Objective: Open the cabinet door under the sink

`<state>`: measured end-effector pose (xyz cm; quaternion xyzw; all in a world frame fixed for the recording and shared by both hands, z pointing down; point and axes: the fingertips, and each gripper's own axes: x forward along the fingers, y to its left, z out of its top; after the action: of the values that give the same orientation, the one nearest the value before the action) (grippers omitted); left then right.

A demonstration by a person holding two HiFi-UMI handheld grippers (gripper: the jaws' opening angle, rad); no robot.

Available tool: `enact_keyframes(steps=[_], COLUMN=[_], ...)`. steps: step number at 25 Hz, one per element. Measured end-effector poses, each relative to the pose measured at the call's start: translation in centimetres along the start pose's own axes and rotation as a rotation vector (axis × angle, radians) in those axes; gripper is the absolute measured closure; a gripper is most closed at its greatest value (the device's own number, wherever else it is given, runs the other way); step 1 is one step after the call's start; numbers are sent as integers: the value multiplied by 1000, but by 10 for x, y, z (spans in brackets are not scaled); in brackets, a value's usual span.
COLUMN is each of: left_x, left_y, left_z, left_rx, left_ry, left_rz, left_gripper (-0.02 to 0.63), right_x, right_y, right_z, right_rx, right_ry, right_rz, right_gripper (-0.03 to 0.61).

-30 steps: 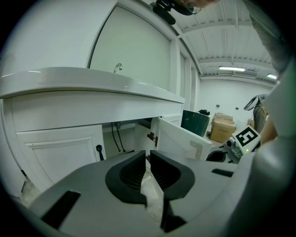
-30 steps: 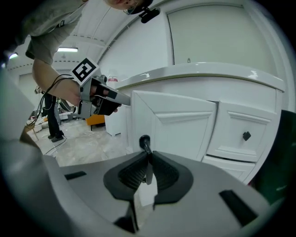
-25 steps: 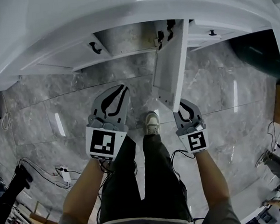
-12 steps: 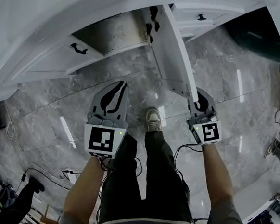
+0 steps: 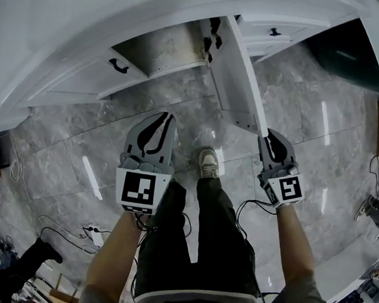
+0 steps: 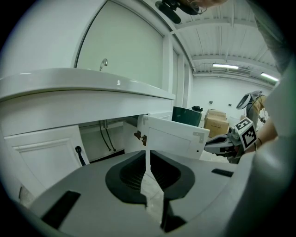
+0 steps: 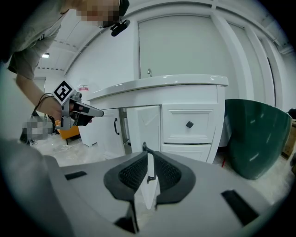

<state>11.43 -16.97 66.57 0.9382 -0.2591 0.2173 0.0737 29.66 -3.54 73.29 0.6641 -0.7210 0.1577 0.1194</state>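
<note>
The white cabinet door [image 5: 236,78] under the sink stands swung out toward me, and the dark cabinet opening [image 5: 162,48] is bare behind it. My right gripper [image 5: 271,138] sits at the door's free edge. In the right gripper view its jaws [image 7: 148,162] are closed on the black door handle [image 7: 144,148], with the door's white edge [image 7: 150,185] showing in the slit. My left gripper [image 5: 156,121] hangs over the floor left of the door, shut and holding nothing [image 6: 147,155]. From there I see the door's inner face [image 6: 173,139].
The left cabinet door [image 5: 73,81] is closed, its black handle [image 5: 119,66] showing. Drawers with a black knob [image 5: 275,32] lie right of the opening. A dark green bin [image 5: 348,56] stands at the far right. My foot [image 5: 207,164] rests between the grippers. Cables [image 5: 85,234] lie on the floor behind.
The door has swung further out on its hinges. My right gripper has drawn back toward me and to the right with the door's edge. The left gripper has hardly moved.
</note>
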Motion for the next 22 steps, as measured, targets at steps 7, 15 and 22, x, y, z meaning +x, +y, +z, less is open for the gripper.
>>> enact_keyframes(steps=[7, 15, 22], left_x=[-37, -78, -117], left_y=[11, 16, 21], left_z=[41, 122, 183], left_rx=[-6, 11, 22], left_ry=[-25, -87, -132], left_rz=[45, 69, 97], left_gripper=[572, 572, 572], right_x=[-32, -38, -43], right_y=[10, 38, 69], right_z=[55, 178, 283], right_rx=[16, -8, -14], right_ry=[-28, -97, -171], right_rz=[3, 97, 116], right_gripper=[537, 537, 538])
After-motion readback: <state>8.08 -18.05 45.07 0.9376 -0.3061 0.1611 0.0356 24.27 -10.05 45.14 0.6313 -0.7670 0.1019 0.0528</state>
